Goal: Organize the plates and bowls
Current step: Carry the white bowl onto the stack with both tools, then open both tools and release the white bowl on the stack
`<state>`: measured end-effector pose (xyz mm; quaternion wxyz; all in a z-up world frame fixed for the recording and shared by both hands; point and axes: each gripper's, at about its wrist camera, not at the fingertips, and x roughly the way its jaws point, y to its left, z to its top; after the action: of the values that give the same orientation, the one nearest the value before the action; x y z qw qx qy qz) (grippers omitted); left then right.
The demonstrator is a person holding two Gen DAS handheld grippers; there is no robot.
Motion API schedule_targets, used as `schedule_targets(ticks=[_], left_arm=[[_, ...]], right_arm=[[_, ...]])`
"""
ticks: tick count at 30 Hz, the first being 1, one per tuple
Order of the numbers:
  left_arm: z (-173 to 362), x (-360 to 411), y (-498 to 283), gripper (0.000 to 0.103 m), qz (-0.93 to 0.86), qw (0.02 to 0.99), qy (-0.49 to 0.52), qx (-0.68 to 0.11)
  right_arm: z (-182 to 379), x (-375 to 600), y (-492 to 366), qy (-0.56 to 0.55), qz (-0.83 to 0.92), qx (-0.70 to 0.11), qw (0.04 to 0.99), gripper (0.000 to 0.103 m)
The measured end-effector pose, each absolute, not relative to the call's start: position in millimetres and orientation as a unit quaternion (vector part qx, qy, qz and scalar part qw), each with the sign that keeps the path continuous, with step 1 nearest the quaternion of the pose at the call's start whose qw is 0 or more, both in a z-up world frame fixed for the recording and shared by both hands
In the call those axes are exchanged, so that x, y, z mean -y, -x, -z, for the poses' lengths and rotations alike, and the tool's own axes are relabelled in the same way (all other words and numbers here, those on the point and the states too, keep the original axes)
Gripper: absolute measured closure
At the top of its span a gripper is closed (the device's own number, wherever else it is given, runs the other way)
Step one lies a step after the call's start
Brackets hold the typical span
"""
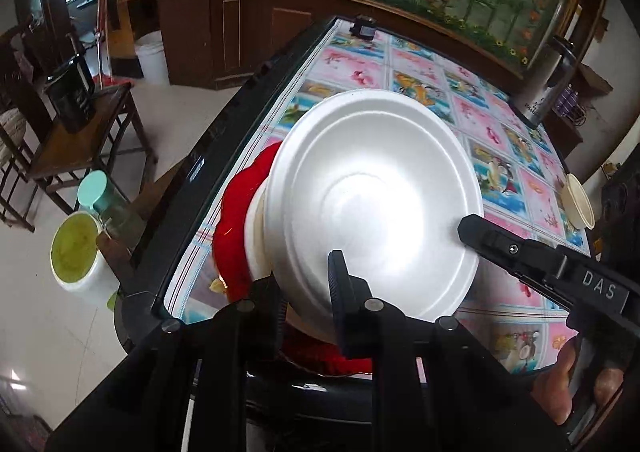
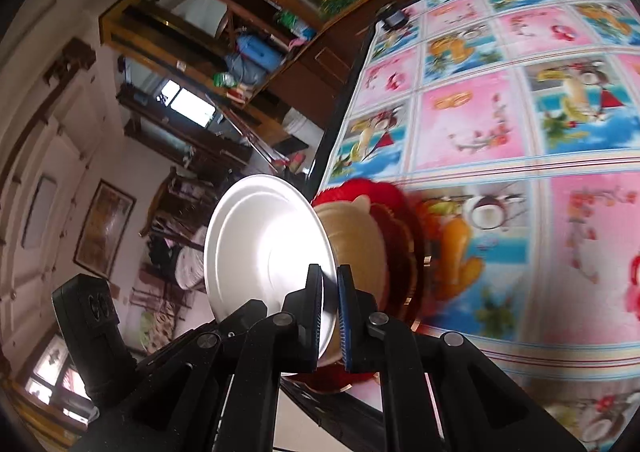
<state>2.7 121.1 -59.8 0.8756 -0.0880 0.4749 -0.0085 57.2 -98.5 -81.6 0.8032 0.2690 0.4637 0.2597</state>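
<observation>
Together both grippers, left (image 1: 308,292) and right (image 2: 329,292), clamp the white plate's (image 1: 376,196) rim, steadying it over the red plate (image 1: 236,212) at the table's (image 1: 224,156) edge for stacking.

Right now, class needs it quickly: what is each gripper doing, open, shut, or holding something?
Left gripper: shut on the rim of the white plate.
Right gripper: shut on the same white plate's rim, held on edge.
</observation>
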Motion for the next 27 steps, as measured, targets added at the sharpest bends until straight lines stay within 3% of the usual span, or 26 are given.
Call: schedule_targets(ticks=[16, 20, 23, 24, 25, 26, 27], left_arm=[[55.0, -130.4, 6.2, 0.086, -0.011, 0.884, 0.048, -0.465], [49.1, -136.7, 10.1, 0.082, -0.025, 0.890, 0.045, -0.453], [43.4, -135.1, 13.8, 0.070, -0.039, 0.898, 0.033, -0.437], [40.8, -132.7, 15.6, 0.061, -0.041, 0.902, 0.030, -0.429], [37.9, -128.9, 17.3, 0.051, -0.042, 0.906, 0.026, -0.421], [35.6, -124.7, 18.2, 0.047, -0.041, 0.908, 0.022, -0.415], [33.7, -120.6, 18.8, 0.044, -0.039, 0.911, 0.019, -0.410]], right_arm=[[87.7, 77.2, -52.2, -0.212, -0.226, -0.458, 0.833, 0.096], [87.9, 78.9, -52.8, -0.212, -0.222, -0.460, 0.833, 0.091], [85.3, 87.2, -51.3, -0.230, -0.230, -0.453, 0.830, 0.083], [82.9, 92.6, -51.0, -0.239, -0.232, -0.445, 0.831, 0.079], [80.7, 98.9, -50.6, -0.250, -0.235, -0.437, 0.831, 0.069], [78.4, 108.5, -49.9, -0.266, -0.238, -0.426, 0.831, 0.059], [76.5, 116.7, -49.3, -0.276, -0.236, -0.417, 0.833, 0.056]])
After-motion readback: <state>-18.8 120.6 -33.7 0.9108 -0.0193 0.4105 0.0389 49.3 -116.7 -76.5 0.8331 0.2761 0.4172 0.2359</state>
